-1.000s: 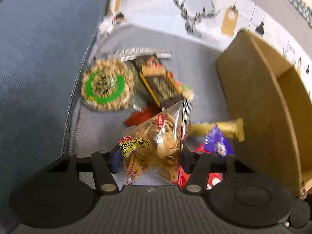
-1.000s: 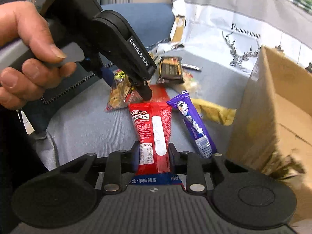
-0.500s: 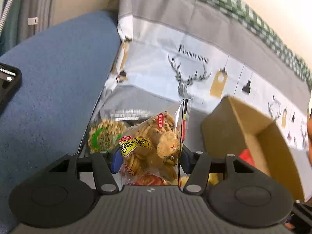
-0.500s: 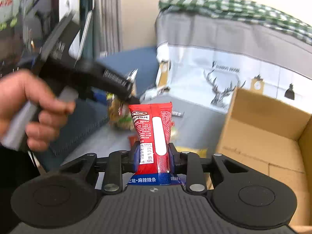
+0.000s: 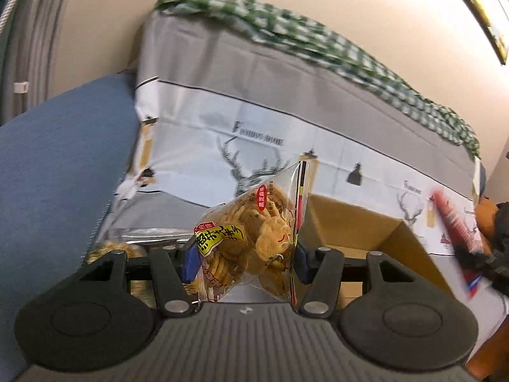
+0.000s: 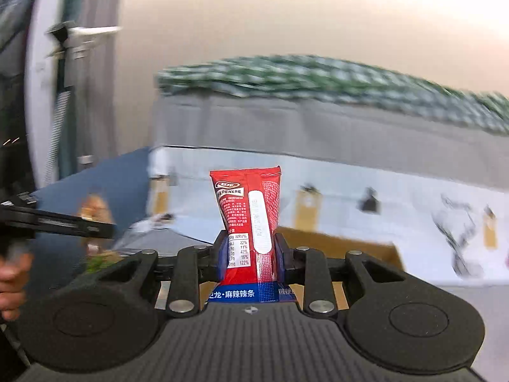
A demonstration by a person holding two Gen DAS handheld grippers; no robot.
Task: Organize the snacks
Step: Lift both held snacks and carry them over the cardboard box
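The left claw (image 5: 243, 256) is clamped on a clear bag of small round biscuits (image 5: 251, 238), its blue pads pressed against the bag's two sides, and the bag stands tilted up above the open cardboard box (image 5: 359, 226) just behind and to the right. The right claw (image 6: 251, 254) pinches a red spicy-strip packet (image 6: 249, 219) upright at a narrow gap, the packet's blue bottom end poking out below the pads.

Low at the left, beside the left claw, lies another round snack pack (image 5: 111, 250) with a crinkled silver wrapper edge (image 5: 149, 234) next to it (both partly hidden by the claw's frame). Behind everything hangs a grey and white cloth with a deer print (image 5: 251, 165), topped by a green checked blanket (image 5: 318, 38). A blue cushion (image 5: 60, 165) fills the left. In the right wrist view the box (image 6: 337, 242) shows only as a brown strip behind the claw, and the person's hand (image 6: 11, 273) is blurred at the left edge.
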